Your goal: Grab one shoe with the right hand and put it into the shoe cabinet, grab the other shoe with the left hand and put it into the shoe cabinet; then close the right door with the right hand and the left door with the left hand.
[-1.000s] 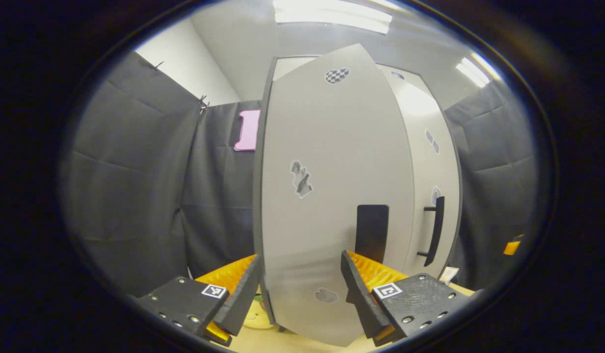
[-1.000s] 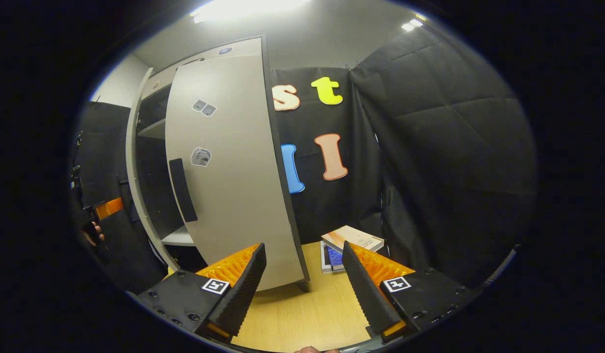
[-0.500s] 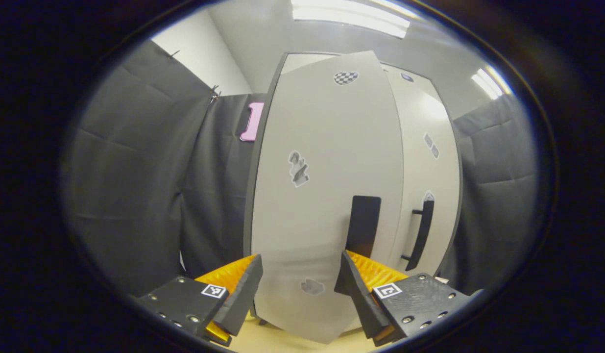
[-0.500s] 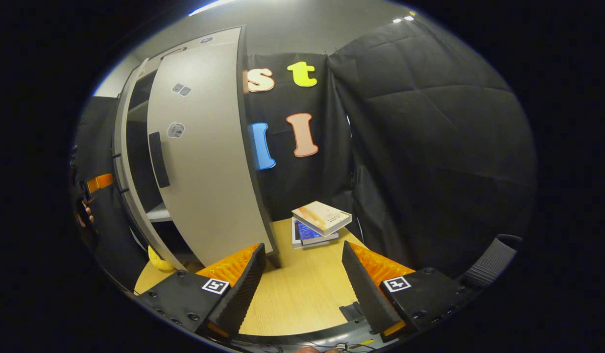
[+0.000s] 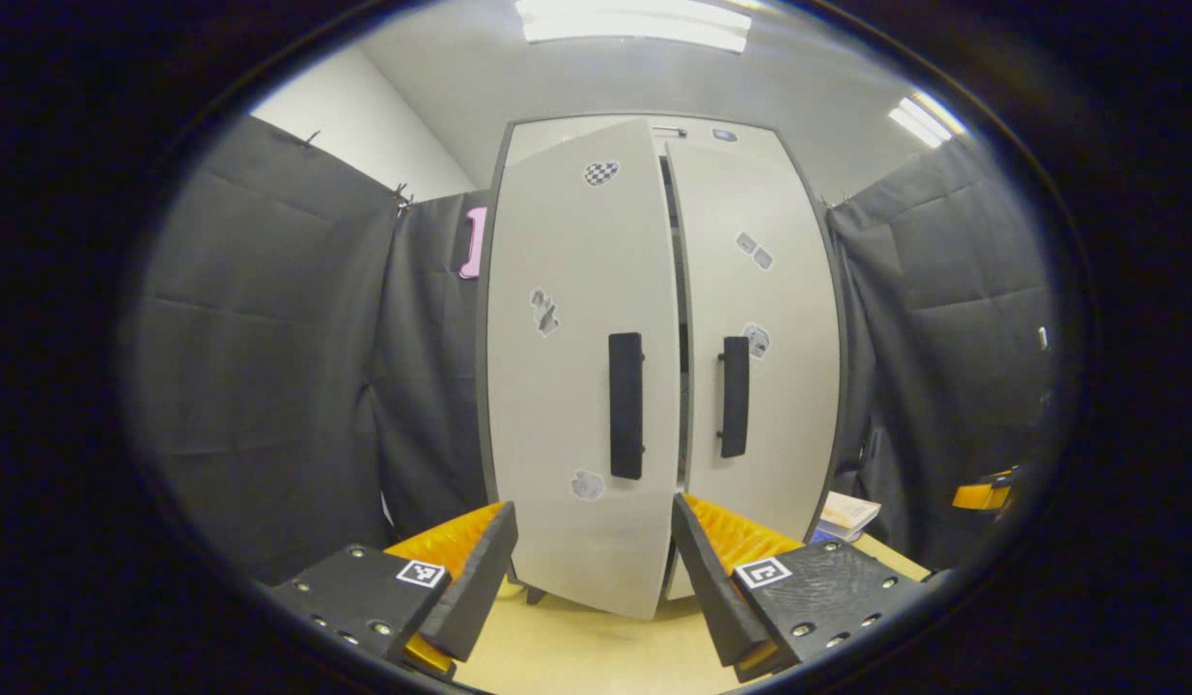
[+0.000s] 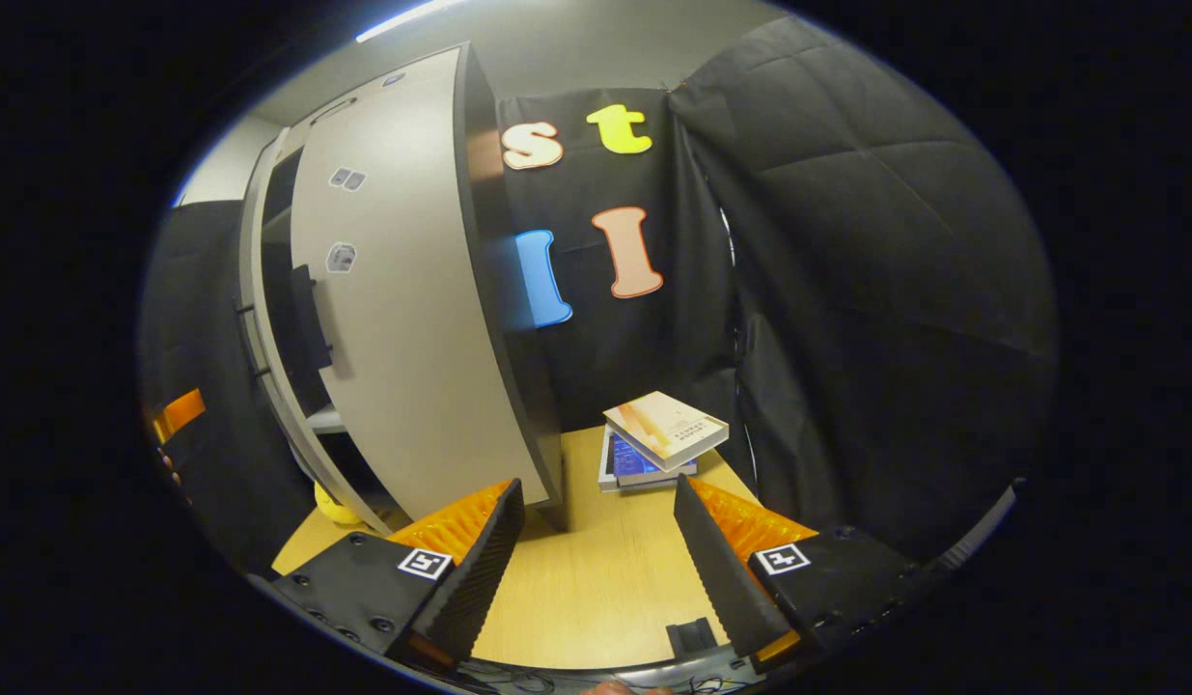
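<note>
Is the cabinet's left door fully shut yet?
Not quite: the grey left door stands slightly ajar, its bottom edge sticking out past the right door.

Pale grey cabinet doors (image 5: 581,386), black handles (image 5: 625,405), light wood table (image 6: 596,589)

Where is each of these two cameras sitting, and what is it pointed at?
Left gripper view: rides on the left gripper, facing the cabinet's front, both doors nearly shut; its own two open fingers show below.
Right gripper view: rides on the right gripper, looking along the right door toward the books on the table; its own open fingers show.
Shared: cabinet, books, table.
</note>
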A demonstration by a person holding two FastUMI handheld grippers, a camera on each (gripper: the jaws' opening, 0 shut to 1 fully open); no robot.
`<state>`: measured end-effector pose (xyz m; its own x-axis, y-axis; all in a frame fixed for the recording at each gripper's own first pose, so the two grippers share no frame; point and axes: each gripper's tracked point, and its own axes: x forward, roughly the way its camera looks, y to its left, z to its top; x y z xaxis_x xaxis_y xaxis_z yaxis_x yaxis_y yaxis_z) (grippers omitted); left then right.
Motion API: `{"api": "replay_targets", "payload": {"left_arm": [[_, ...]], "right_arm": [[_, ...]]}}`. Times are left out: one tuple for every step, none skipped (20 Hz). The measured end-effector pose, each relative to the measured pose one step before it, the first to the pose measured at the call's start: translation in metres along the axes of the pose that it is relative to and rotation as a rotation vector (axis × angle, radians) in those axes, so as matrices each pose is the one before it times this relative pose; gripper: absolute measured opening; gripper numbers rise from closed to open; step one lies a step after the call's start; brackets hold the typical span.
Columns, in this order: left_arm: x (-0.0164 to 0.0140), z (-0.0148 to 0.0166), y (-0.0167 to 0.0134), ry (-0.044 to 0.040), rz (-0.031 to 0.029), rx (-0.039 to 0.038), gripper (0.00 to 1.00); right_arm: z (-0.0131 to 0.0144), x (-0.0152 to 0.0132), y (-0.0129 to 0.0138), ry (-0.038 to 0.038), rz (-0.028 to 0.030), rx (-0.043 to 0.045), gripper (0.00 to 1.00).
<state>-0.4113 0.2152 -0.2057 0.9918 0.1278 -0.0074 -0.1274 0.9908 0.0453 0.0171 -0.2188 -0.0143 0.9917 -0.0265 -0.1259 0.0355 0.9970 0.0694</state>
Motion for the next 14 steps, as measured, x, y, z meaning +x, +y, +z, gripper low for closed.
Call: {"api": "replay_targets", "payload": {"left_arm": [[-0.00960,-0.00519,-0.00577,0.00614,0.00513,-0.02298,0.89],[-0.01031,-0.00665,-0.00613,0.00934,0.00349,-0.02572,0.92],[-0.00813,-0.00774,-0.00404,0.01350,0.00485,-0.02035,0.89],[-0.00742,-0.00795,-0.00112,0.01397,0.00674,-0.01672,0.89],[-0.00509,-0.00798,-0.00170,0.01649,-0.00233,-0.00812,0.89],[-0.00638,-0.00516,-0.00043,0.01207,-0.00112,0.00213,0.89],[-0.00320,-0.00212,0.00230,0.00330,0.00226,0.01156,0.89],[-0.00397,-0.00071,0.00336,-0.00036,0.00332,0.01020,0.89],[-0.00136,0.00078,0.00335,-0.00213,0.00188,0.00715,0.89],[-0.00022,0.00019,0.00417,-0.00432,0.00286,0.00182,0.89],[-0.00010,0.00101,0.00068,-0.00262,-0.00007,-0.00262,0.89],[-0.00040,0.00105,0.00119,-0.00376,0.00118,-0.00462,0.89],[0.00003,0.00154,0.00168,-0.00517,0.00470,-0.00200,0.89],[-0.00235,0.00131,0.00264,-0.00287,0.00486,0.00171,0.89]], "right_arm": [[0.00245,0.00307,0.00028,-0.01318,0.01173,-0.03432,0.98],[0.00089,-0.00157,0.00421,-0.00830,0.02050,-0.01914,0.98],[-0.00083,-0.00040,0.00495,-0.00454,0.02420,-0.01035,0.98],[0.00275,0.00100,0.00672,-0.01390,0.01712,-0.01063,0.98],[0.00658,0.00296,0.00872,-0.01633,0.01043,-0.01543,0.98],[0.00469,-0.00114,0.00777,-0.01317,0.00836,-0.01402,0.98],[0.00448,0.00124,0.00966,-0.01262,0.01369,-0.00865,0.98],[0.00472,-0.00119,0.00940,-0.01190,0.01627,-0.00508,0.98],[0.00249,-0.00212,0.00784,-0.00973,0.01534,-0.00509,0.98],[0.00190,-0.00087,0.00657,-0.00725,0.01097,-0.01022,0.98],[0.00314,-0.00058,0.00603,-0.00576,0.00985,-0.01055,0.98],[0.00170,-0.00148,0.00560,-0.00603,0.00572,-0.00905,0.98],[0.00042,0.00139,0.00291,-0.00271,0.00058,-0.00685,0.98],[0.00053,0.00071,0.00369,-0.00252,0.00095,-0.00338,0.98]]}}
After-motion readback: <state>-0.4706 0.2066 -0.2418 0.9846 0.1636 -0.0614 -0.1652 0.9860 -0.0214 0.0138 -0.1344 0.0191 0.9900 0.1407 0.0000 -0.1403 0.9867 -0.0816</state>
